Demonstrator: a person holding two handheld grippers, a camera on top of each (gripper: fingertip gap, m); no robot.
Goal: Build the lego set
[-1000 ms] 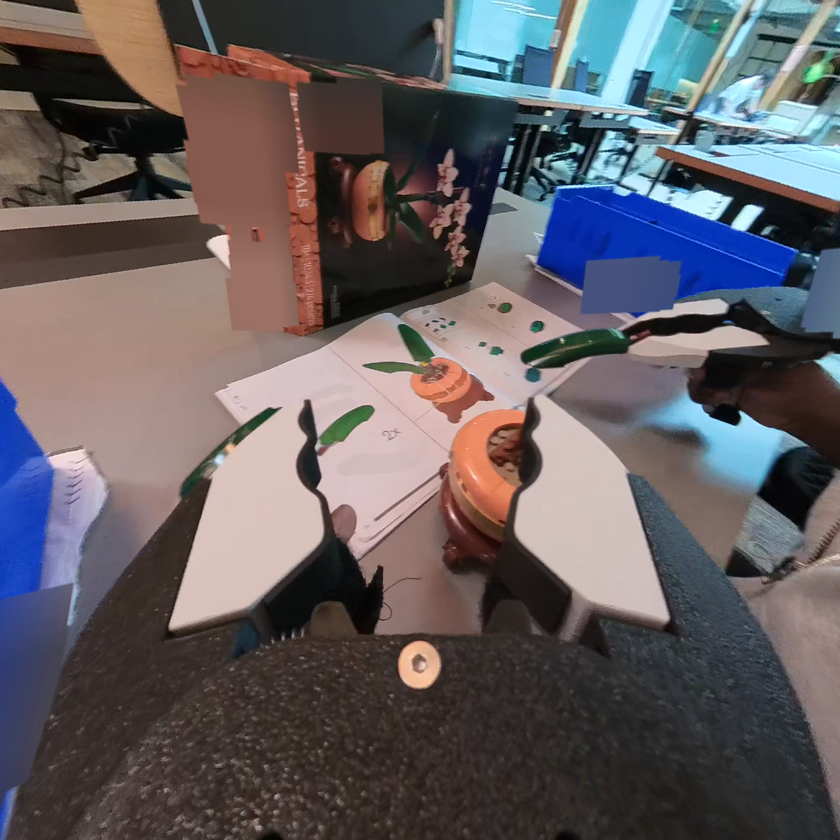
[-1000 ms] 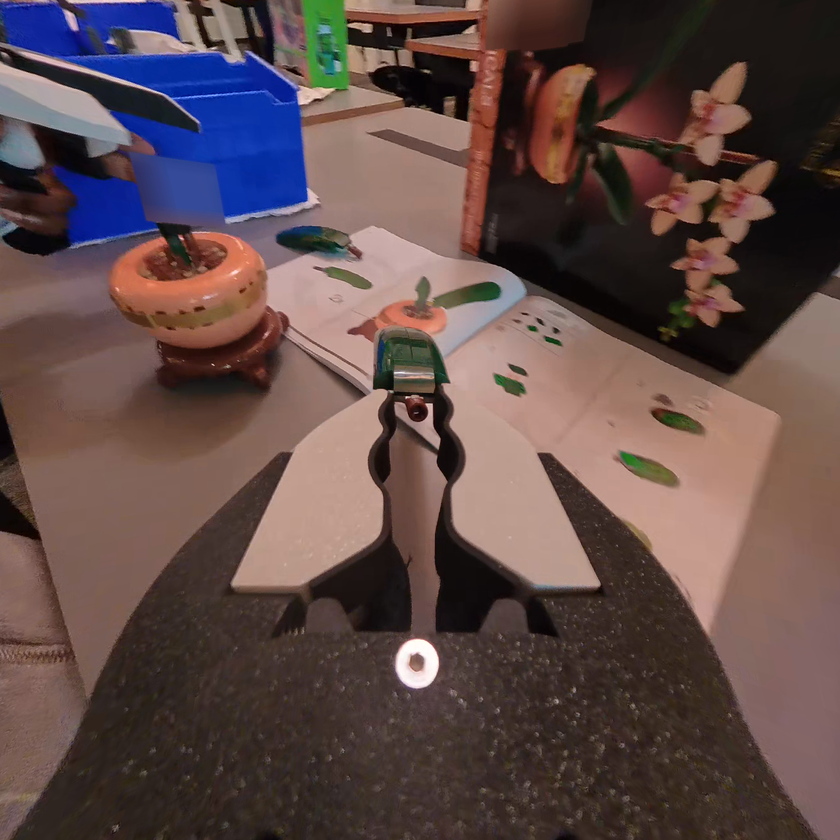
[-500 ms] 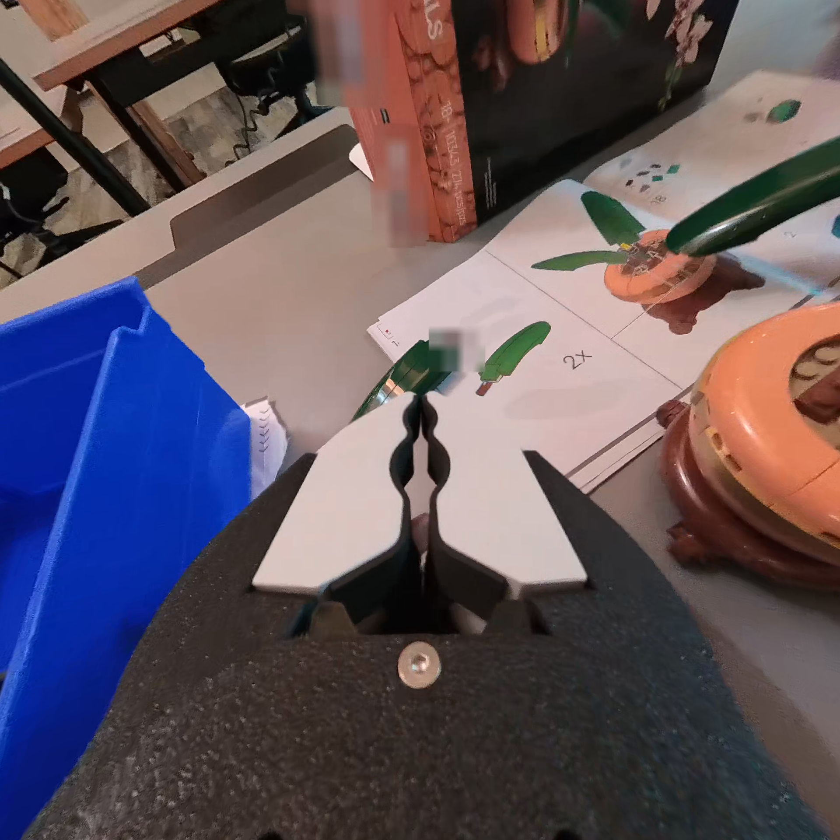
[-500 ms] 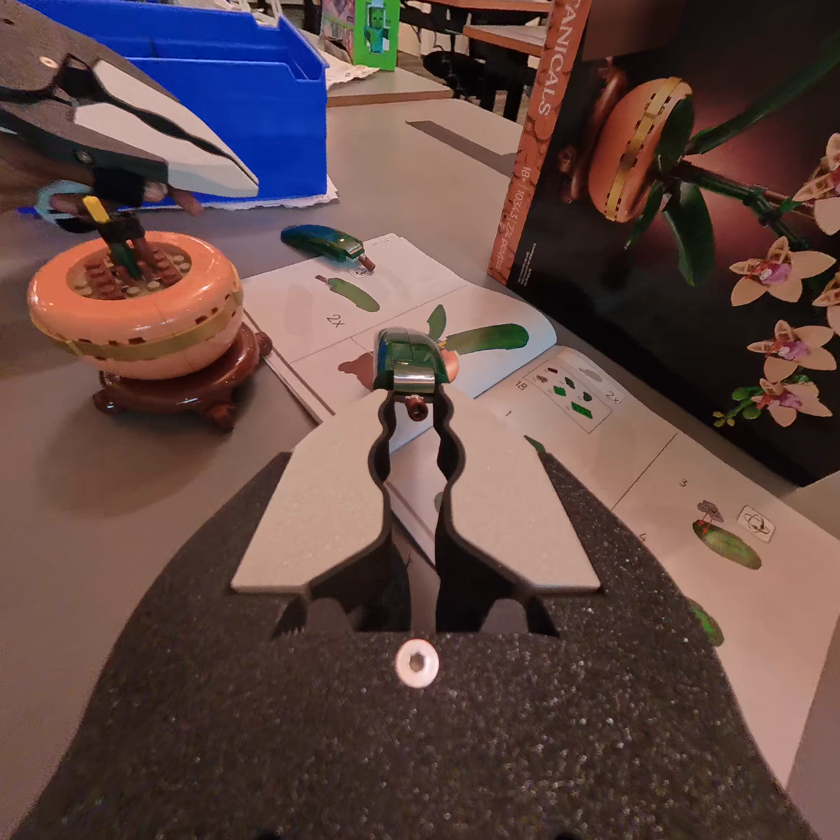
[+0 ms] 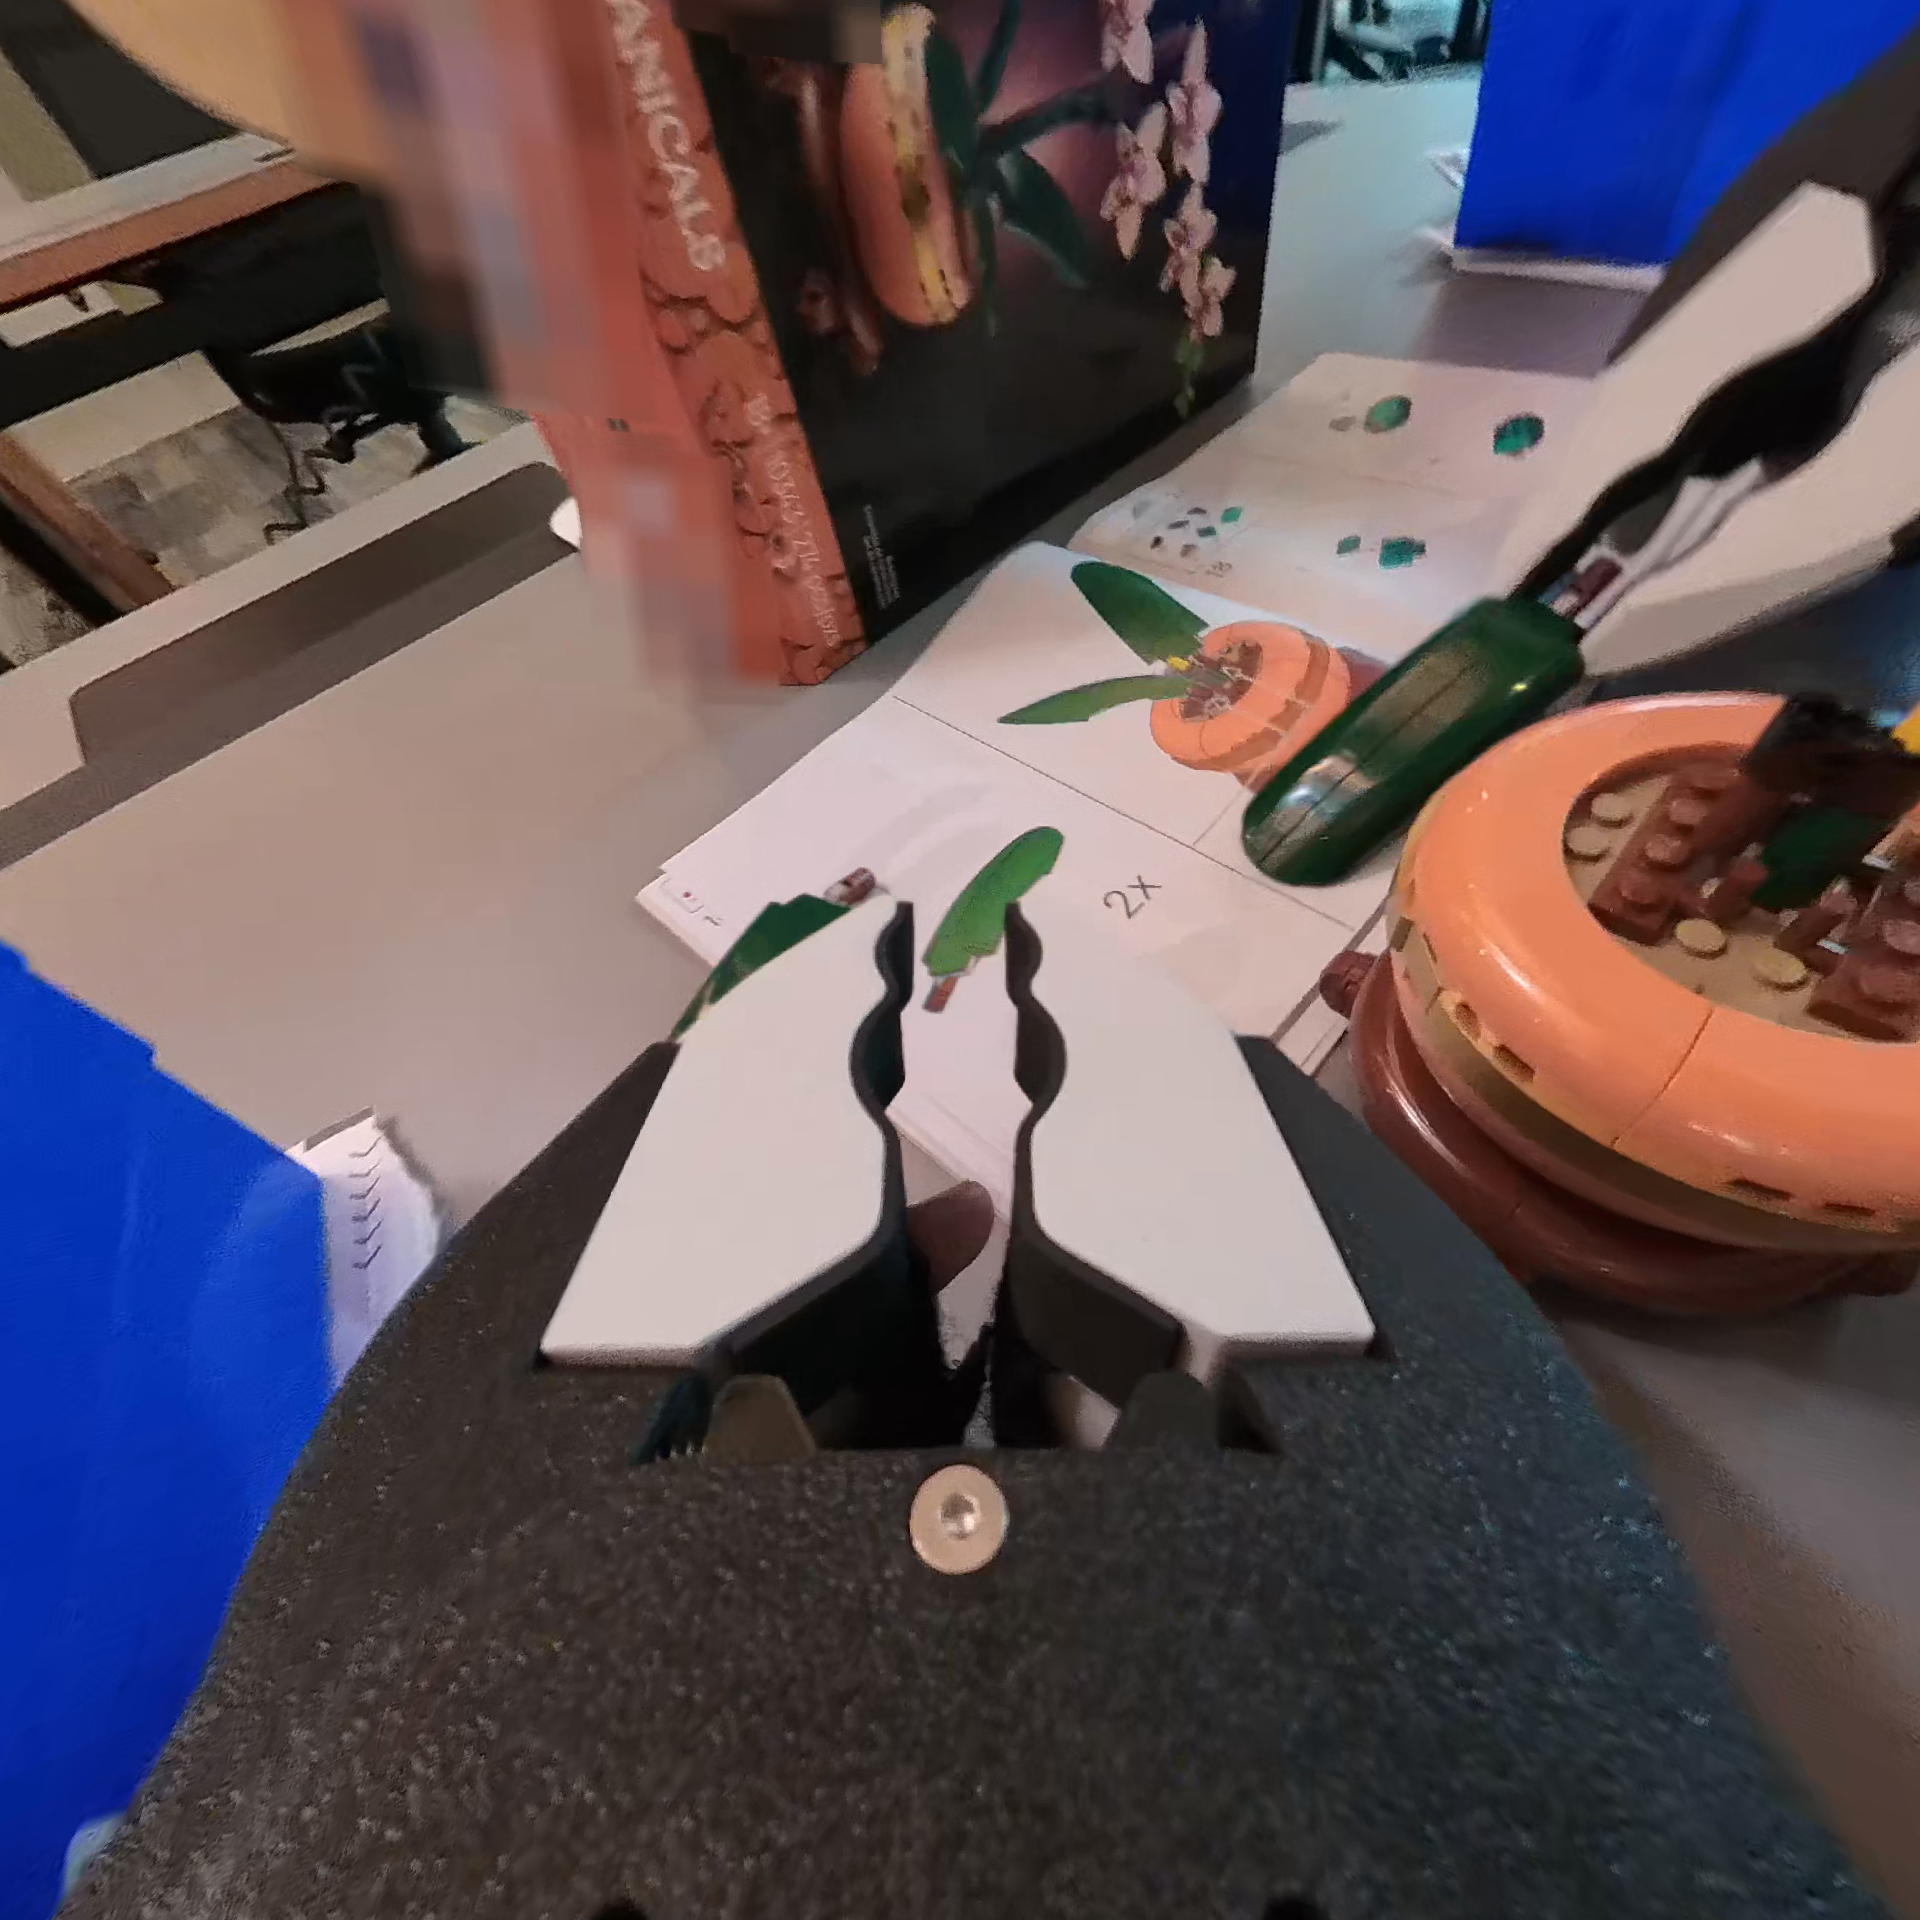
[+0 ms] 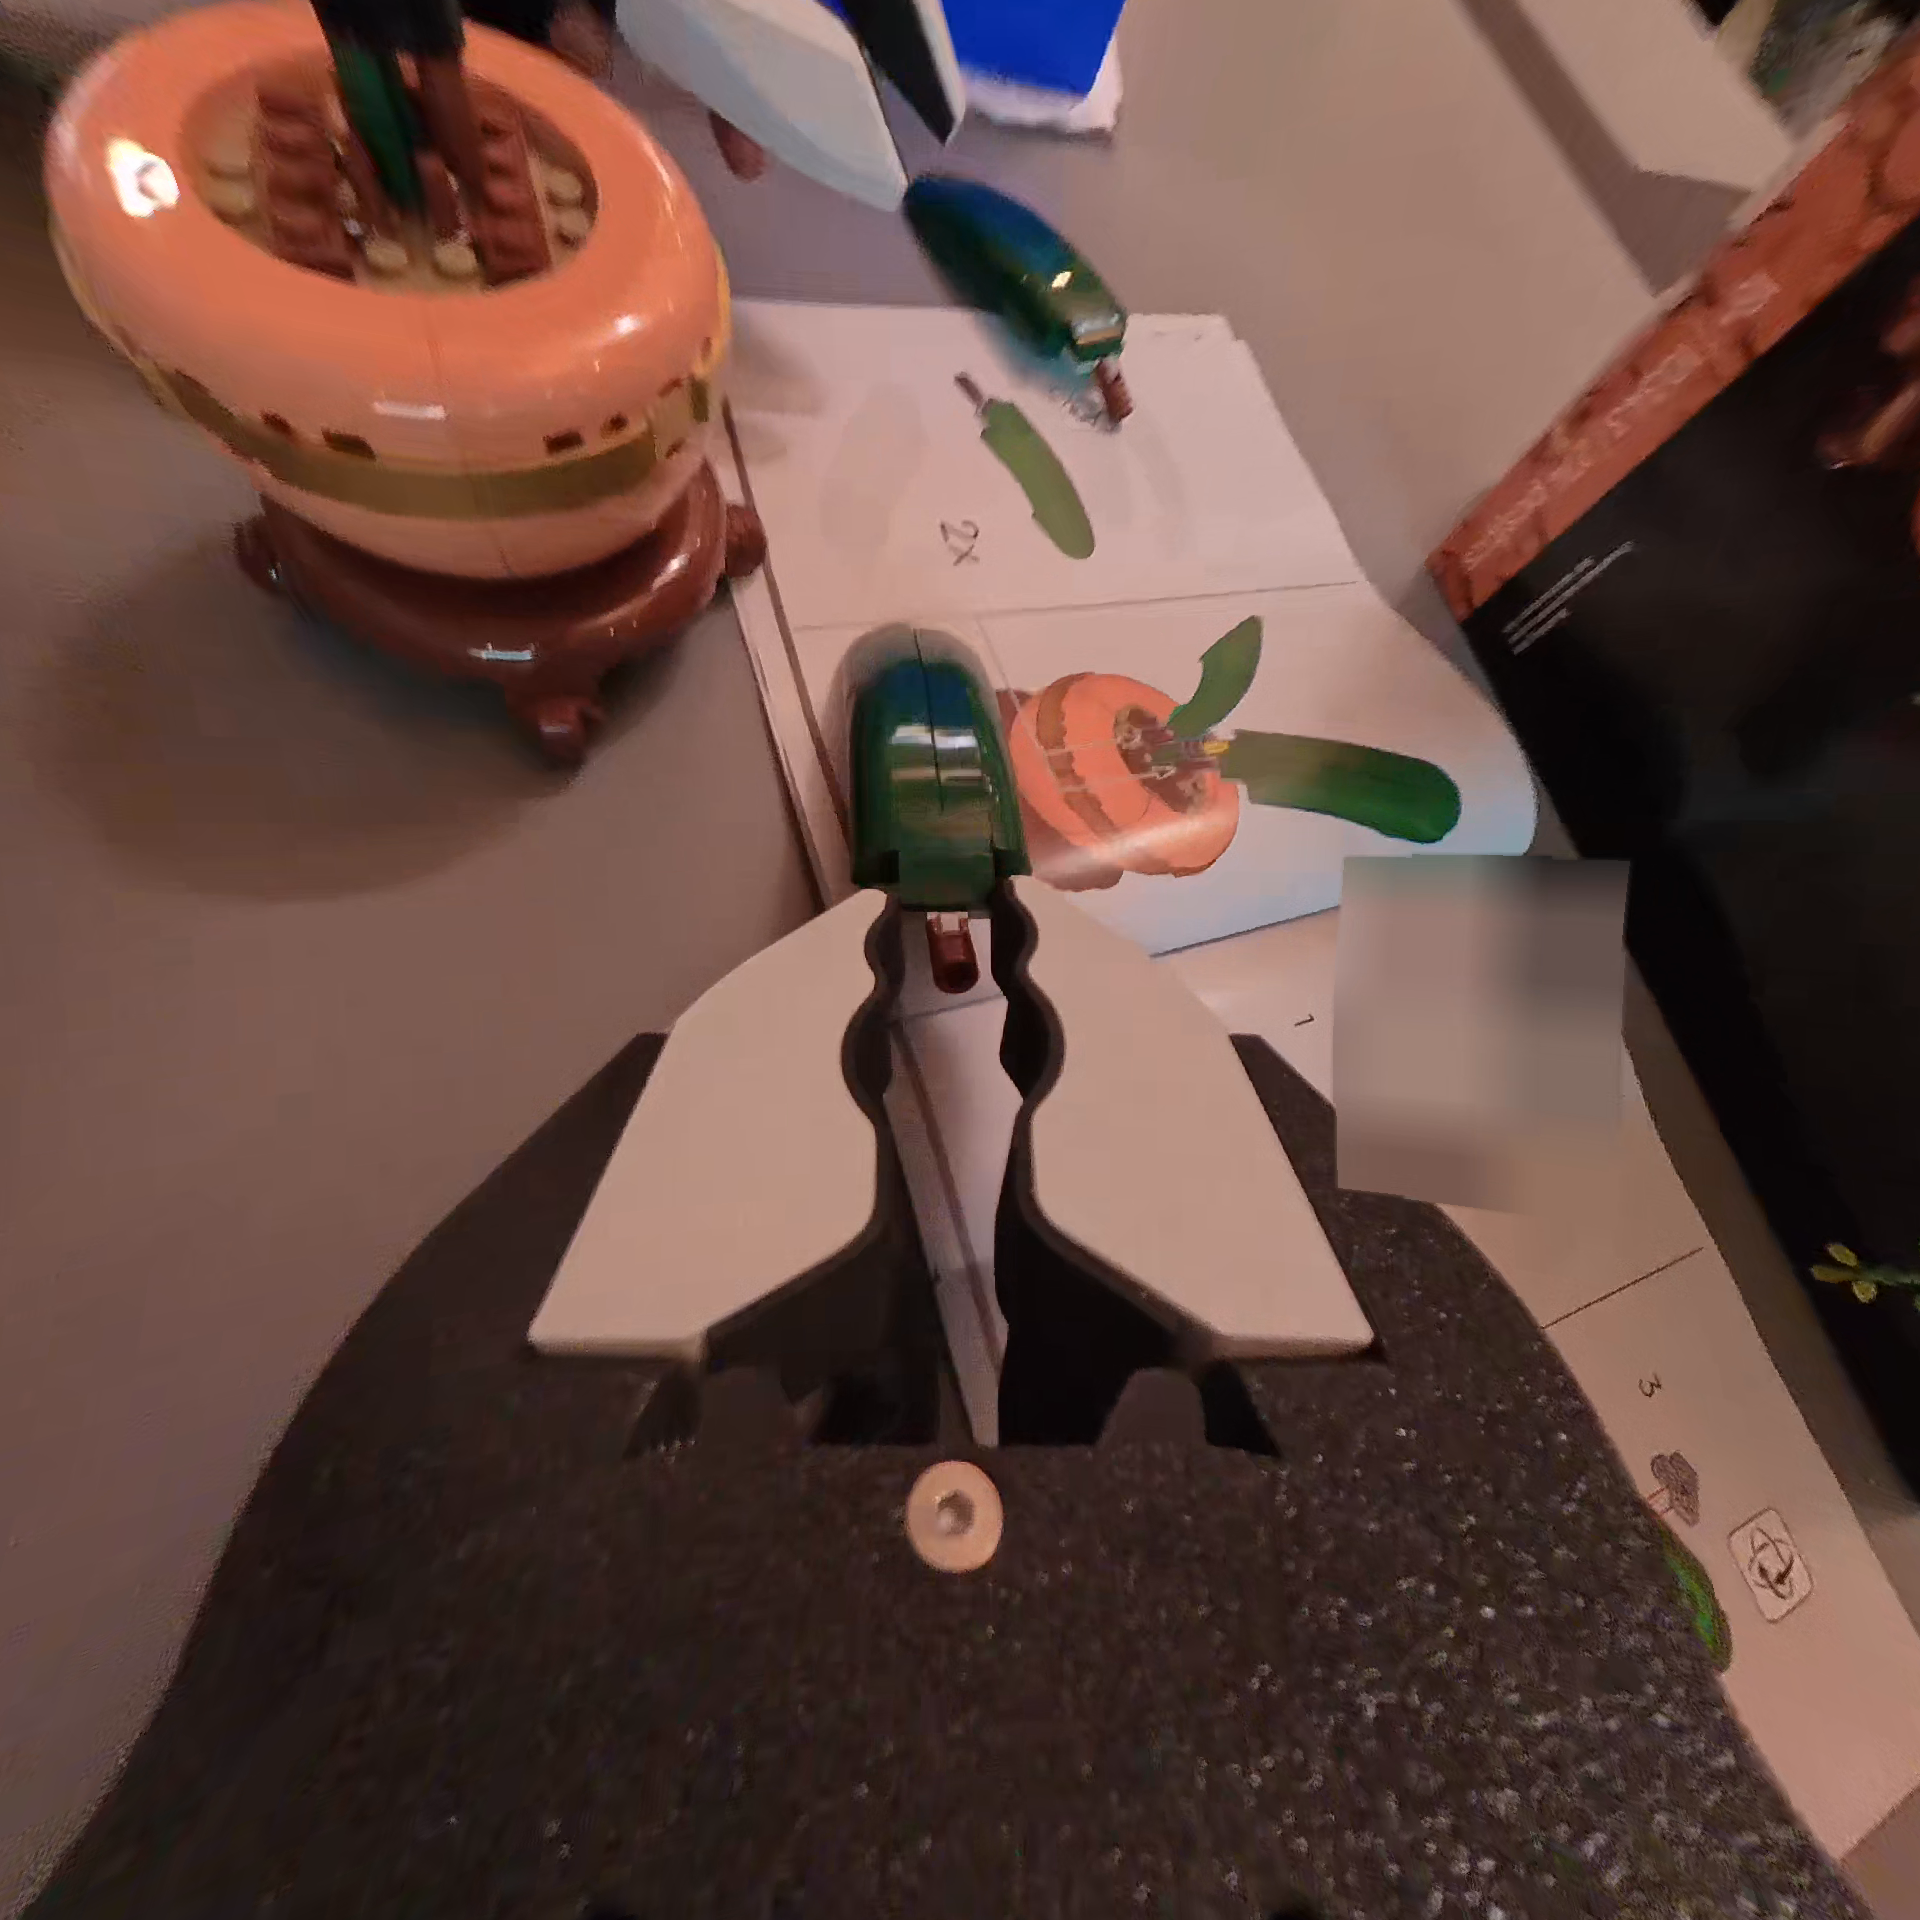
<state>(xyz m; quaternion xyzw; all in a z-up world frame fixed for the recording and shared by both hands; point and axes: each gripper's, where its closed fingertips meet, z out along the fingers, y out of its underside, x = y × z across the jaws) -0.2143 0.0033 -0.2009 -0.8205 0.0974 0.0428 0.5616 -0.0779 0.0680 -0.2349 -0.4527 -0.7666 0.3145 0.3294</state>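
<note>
A grey office table (image 5: 343,790) carries everything, with desks and a blue bin (image 5: 135,1351) around it. My right gripper (image 6: 940,914) is clamped on a dark green leaf (image 6: 930,769) by its base, the brown pin end showing between the jaws. It hangs over the open instruction booklet (image 6: 1164,499), just beside the orange pot (image 6: 416,343) on its brown stand. My left gripper (image 5: 954,914) has its jaws slightly apart with nothing between them; a second green leaf (image 5: 769,935) lies on the booklet just beyond its left finger. A set box (image 5: 935,312) stands behind.

I judge the leaf-fitting step is in hand. Next I need to steer the held leaf's pin to the brown studded centre (image 6: 395,197) of the pot and press it in, steadying the pot with the left.
</note>
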